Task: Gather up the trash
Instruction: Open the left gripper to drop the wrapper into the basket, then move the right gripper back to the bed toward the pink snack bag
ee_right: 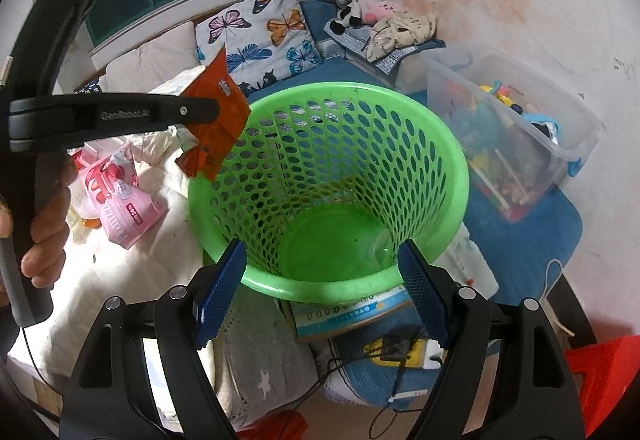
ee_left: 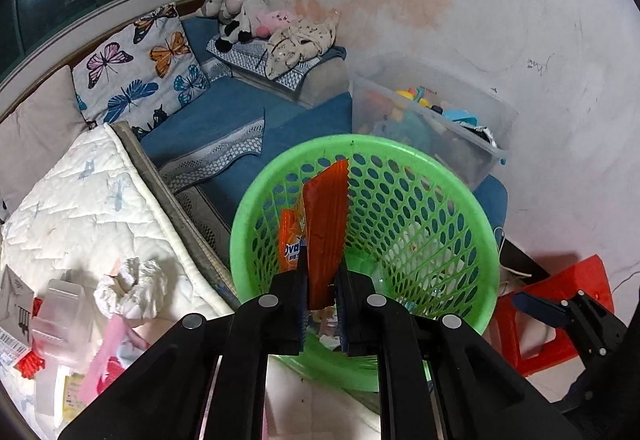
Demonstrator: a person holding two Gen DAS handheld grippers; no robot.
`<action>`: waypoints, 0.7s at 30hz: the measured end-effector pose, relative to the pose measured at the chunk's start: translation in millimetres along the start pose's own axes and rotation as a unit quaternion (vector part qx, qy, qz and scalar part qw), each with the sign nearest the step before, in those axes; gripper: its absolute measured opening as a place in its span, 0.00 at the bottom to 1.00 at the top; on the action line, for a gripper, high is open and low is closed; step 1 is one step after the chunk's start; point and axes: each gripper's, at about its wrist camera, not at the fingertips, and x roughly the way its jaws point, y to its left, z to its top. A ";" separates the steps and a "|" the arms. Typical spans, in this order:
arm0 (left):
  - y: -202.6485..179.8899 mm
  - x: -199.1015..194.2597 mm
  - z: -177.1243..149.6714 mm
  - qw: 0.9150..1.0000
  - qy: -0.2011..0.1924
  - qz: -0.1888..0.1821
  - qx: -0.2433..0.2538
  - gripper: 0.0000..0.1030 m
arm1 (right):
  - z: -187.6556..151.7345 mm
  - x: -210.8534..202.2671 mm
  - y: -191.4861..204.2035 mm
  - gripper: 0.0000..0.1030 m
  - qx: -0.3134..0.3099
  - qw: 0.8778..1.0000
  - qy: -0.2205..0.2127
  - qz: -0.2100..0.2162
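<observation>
My left gripper (ee_left: 322,280) is shut on an orange snack wrapper (ee_left: 324,224) and holds it over the near rim of a green mesh basket (ee_left: 436,208). In the right wrist view the left gripper (ee_right: 212,112) comes in from the left with the wrapper (ee_right: 218,124) just above the basket's left rim (ee_right: 200,176). My right gripper (ee_right: 322,280) is open and empty at the basket's near rim. A crumpled white tissue (ee_left: 132,288), a pink packet (ee_right: 120,196) and clear plastic wrappers (ee_left: 60,312) lie on the white quilt.
A clear plastic bin of toys (ee_right: 516,128) stands right of the basket against the stained wall. A butterfly pillow (ee_left: 140,68) and stuffed toys (ee_left: 244,8) lie on the blue sofa behind. A red stool (ee_left: 560,312) is at the right. Cables and a box (ee_right: 352,312) sit under the basket.
</observation>
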 end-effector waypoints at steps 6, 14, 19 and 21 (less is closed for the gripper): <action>-3.0 7.6 -3.7 1.000 0.002 0.013 0.001 0.53 | -2.4 -0.1 -1.6 0.76 0.004 1.000 0.002 -0.002; 0.3 -1.3 -7.3 1.000 -0.007 0.022 0.003 0.59 | -1.6 -2.8 3.4 0.76 -0.002 1.000 0.000 0.002; 5.1 -19.1 -13.5 0.999 -0.026 0.038 0.003 0.63 | 0.2 -7.0 11.5 0.81 -0.010 1.000 -0.005 0.005; 9.0 -28.5 -16.5 0.998 -0.033 0.045 0.000 0.63 | 0.6 -9.7 16.9 0.83 -0.015 1.000 -0.009 0.005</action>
